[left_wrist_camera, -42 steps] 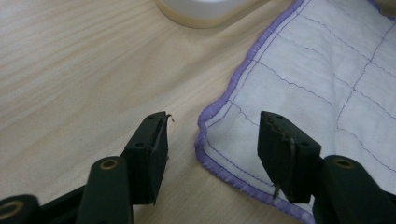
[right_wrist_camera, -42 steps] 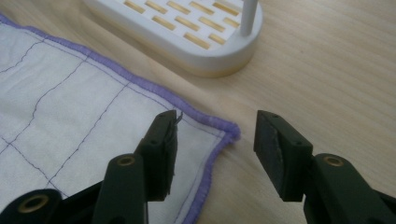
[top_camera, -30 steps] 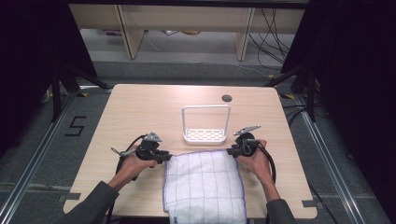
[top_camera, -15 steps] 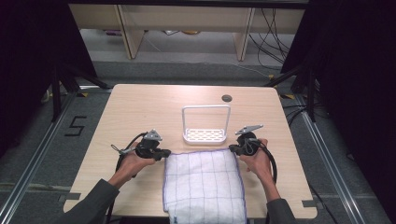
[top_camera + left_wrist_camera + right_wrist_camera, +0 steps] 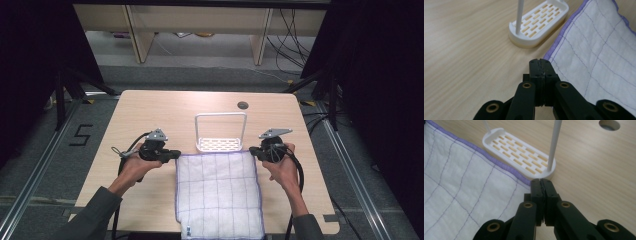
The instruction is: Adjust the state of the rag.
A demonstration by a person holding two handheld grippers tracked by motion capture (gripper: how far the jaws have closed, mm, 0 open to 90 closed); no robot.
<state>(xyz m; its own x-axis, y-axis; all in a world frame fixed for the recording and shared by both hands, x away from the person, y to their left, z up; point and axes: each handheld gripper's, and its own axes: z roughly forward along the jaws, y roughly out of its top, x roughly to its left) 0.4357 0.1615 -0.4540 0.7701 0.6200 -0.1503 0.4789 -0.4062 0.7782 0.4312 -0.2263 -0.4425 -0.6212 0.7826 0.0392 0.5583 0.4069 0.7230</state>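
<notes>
Left gripper view: your left gripper [image 5: 541, 62] is clenched on the towel's [image 5: 599, 50] far corner. Your right gripper [image 5: 541, 182] pinches the other far corner; the towel looks soft and light, so it should sag between them near the rack [image 5: 521, 151].

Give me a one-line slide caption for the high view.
Both grippers, left and right, pinch the far corners of a white quilted cloth before a white rack.
</notes>
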